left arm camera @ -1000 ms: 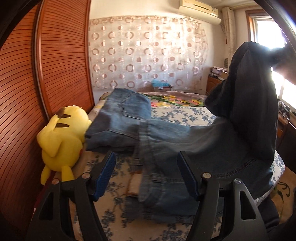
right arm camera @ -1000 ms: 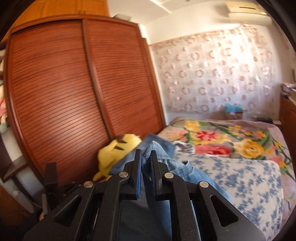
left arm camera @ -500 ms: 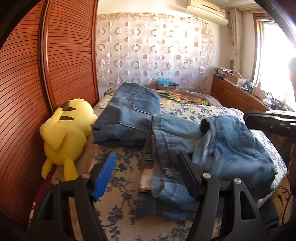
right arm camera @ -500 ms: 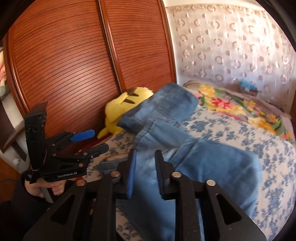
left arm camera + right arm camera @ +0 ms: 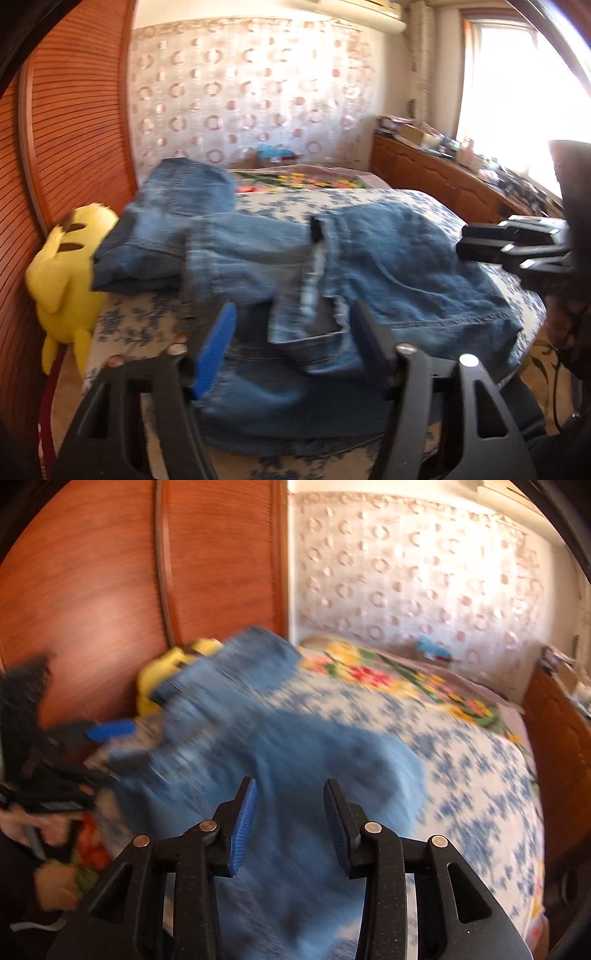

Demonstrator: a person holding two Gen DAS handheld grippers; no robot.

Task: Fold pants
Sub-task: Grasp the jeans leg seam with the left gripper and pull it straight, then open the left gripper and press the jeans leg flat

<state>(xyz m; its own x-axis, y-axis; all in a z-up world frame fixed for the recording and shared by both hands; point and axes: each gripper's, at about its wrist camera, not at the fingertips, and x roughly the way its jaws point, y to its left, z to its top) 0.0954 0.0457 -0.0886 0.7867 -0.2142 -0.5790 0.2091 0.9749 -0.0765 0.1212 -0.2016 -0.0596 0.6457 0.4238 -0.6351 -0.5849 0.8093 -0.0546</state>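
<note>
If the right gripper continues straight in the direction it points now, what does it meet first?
Most likely the jeans lying on the bed: the right gripper, jaws apart, aims down at them. Blur leaves the gap unclear.

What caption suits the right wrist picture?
Open right tool hovering above blue jeans spread on a flowered bed, jaws just widened, nothing between them.
</note>
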